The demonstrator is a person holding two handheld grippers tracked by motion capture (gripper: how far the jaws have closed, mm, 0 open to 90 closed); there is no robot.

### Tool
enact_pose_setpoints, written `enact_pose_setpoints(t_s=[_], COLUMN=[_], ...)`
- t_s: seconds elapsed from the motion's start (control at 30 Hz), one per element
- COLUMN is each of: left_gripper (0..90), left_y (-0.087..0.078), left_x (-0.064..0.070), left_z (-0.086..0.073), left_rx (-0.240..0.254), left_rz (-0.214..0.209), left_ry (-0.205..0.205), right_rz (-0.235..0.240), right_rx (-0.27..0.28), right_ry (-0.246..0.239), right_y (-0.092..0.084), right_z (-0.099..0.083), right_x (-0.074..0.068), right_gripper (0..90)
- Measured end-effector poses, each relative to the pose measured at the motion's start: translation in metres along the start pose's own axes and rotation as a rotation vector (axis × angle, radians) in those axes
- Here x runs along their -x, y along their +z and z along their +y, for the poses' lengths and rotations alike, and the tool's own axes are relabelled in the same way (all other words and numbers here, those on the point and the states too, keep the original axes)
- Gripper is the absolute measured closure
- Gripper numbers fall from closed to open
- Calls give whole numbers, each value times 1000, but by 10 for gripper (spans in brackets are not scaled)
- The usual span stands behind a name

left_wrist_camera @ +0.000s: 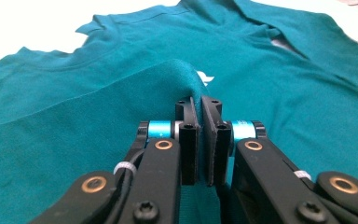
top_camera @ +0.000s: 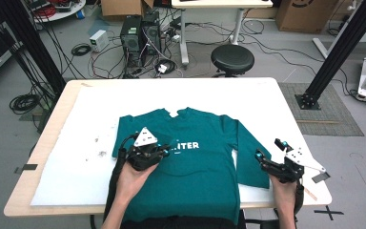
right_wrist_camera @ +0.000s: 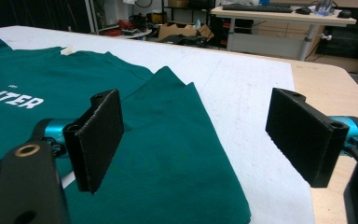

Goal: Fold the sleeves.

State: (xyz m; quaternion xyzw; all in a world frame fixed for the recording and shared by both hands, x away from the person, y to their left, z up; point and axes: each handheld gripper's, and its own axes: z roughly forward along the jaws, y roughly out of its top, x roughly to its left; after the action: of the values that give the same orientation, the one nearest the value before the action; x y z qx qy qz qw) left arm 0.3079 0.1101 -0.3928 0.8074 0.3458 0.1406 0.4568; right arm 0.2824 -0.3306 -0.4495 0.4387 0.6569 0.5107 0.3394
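Note:
A teal long-sleeved shirt [top_camera: 200, 162] with white lettering [top_camera: 187, 145] lies flat, collar away from me, on a white sheet [top_camera: 76, 157] that covers the table. My left gripper [top_camera: 170, 149] is over the shirt's left half, shut on a raised fold of the teal fabric [left_wrist_camera: 168, 79]; in the left gripper view its jaws [left_wrist_camera: 199, 105] pinch the cloth between the pads, and the fold hides part of the lettering. My right gripper [top_camera: 268, 149] hovers by the end of the right sleeve [top_camera: 252, 162]. It stands wide open [right_wrist_camera: 200, 135] with nothing between its pads, above the sleeve's edge [right_wrist_camera: 177, 154].
The wooden table edge [top_camera: 314, 157] runs close to my right hand. Dark specks [top_camera: 97, 152] dot the sheet left of the shirt. Beyond the table stand a black stool [top_camera: 232, 58], computer towers [top_camera: 140, 36] with cables, and black frame posts [top_camera: 343, 52].

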Motion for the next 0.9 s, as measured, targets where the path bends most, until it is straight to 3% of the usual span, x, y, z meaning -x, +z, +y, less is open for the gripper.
enact_pose_setpoints(t_s=[0.5,0.9], left_gripper=[856,855], left_y=[44,69], left_x=[27,40], left_z=[11,14], left_rx=[-30,-74], left_rz=[-106,-146], left_ry=[28,62], right_rz=[1,1], right_rx=[-7,-5], right_ry=[-1,-7], right_y=[1,1], right_z=[0,0], right_x=[0,0], right_gripper=[195,195])
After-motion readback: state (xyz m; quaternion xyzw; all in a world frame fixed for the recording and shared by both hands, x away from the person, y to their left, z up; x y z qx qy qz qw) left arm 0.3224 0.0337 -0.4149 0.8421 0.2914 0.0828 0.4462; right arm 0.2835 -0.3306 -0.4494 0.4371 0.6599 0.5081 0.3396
